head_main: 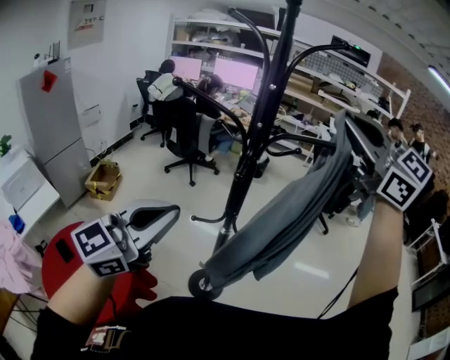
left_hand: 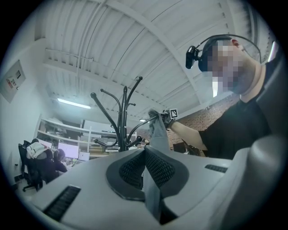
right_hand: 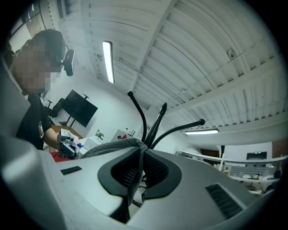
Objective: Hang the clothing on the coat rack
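Right up close to its camera, the right gripper (right_hand: 143, 152) is pinching the grey clothing (right_hand: 112, 146). Its jaws are squeezing almost together on a fold, and more of the cloth is flopping over one jaw. The black coat rack (right_hand: 155, 123) is standing just past the tips, and its bent arms are poking up above them. The clothing is not resting on any arm.

Only the head view is showing the whole of the clothing. It is hanging straight down from the right gripper, just beside the rack's pole. Its bottom end is dangling near the wheel (head_main: 200, 285) at the rack's foot.

The left gripper (left_hand: 145, 151) is hovering lower down, well apart from the clothing. Its jaw tips are pressing together. A thin grey strip is showing between the pads (left_hand: 159, 168), and I cannot tell what it is. Its own view is looking up at the right gripper far off, with the clothing drooping from it. The right gripper view is looking back the other way, and there the left gripper is showing small and far away, with a black screen (right_hand: 80, 108) on the wall above it.

The cube (head_main: 98, 246) on the left gripper is showing black and white squares. A sign (head_main: 88, 21) is hanging on the wall far beyond that gripper, too small to read.

A brown cardboard box (head_main: 104, 179) is sitting open on the floor out past the left gripper, and what is inside is too small to tell. The shelves (head_main: 316, 77) behind the rack are holding brown boxes.
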The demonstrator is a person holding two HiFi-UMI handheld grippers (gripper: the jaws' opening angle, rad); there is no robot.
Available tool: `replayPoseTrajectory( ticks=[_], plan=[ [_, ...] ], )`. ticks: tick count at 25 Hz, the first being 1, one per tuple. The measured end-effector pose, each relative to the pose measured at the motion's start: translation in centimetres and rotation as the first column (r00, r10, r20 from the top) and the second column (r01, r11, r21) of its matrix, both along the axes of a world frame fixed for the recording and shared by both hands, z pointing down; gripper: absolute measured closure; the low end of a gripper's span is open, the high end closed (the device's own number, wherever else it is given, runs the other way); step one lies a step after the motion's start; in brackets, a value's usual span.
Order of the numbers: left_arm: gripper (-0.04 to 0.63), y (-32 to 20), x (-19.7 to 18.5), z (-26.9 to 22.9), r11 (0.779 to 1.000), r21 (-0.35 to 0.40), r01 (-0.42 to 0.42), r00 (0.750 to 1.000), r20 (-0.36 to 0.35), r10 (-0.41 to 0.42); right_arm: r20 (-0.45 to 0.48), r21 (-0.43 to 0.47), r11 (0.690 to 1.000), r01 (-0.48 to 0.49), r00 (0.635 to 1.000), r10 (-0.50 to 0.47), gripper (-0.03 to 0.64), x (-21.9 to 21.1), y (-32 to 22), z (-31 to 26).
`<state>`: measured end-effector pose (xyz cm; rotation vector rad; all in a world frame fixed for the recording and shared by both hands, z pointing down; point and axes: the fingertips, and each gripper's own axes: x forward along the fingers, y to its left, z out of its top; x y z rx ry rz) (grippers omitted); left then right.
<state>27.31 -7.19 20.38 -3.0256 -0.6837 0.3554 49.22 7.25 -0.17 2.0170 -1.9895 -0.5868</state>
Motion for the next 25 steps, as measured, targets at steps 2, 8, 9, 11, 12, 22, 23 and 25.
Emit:
replayPoseTrajectory(
  ticks=[2, 8, 9, 11, 12, 22, 23, 25],
  plan=[
    [0.603, -0.3, 0.2, 0.6, 1.0, 0.0, 0.01, 1.0, 0.016, -0.01, 0.027, -0.003, 1.0, 0.007, 1.0, -0.007, 0.592, 0.5, 0.8, 0.7],
    [0.603, -0.7, 0.6, 1.6, 1.0, -0.014, 0.015, 0.999, 0.04, -0.014, 0.028, -0.022, 0.999, 0.031, 0.999, -0.03, 0.592, -0.7, 2.0, 2.1],
    [0.603, -0.7, 0.7, 1.7, 1.0, -0.016, 0.013, 0.999, 0.04, -0.012, 0.02, -0.024, 0.999, 0.029, 0.999, -0.028, 0.592, -0.9, 2.1, 2.2],
    [0.603, -0.5, 0.7, 1.9, 1.0, -0.02, 0.009, 0.999, 0.042, -0.009, 0.006, -0.028, 0.999, 0.025, 1.0, -0.025, 0.592, -1.2, 2.3, 2.2],
    [0.603, -0.5, 0.6, 2.0, 1.0, -0.021, 0.008, 0.999, 0.043, -0.007, -0.004, -0.032, 0.999, 0.019, 1.0, -0.02, 0.592, -1.3, 2.4, 2.3],
    [0.603, 0.0, 0.3, 2.7, 0.999, -0.04, 0.01, 0.998, 0.057, -0.008, -0.079, -0.086, 0.995, -0.047, 0.996, 0.04, 0.591, -1.1, 3.2, 4.1],
    [0.603, 0.0, 0.3, 2.8, 0.999, -0.041, 0.011, 0.998, 0.057, -0.008, -0.089, -0.103, 0.993, -0.054, 0.995, 0.045, 0.591, -1.1, 2.8, 4.5],
    [0.603, 0.0, 0.1, 2.9, 0.999, -0.043, 0.012, 0.998, 0.055, -0.009, -0.068, -0.101, 0.994, -0.037, 0.997, 0.03, 0.591, -1.3, 2.3, 5.0]
  ],
)
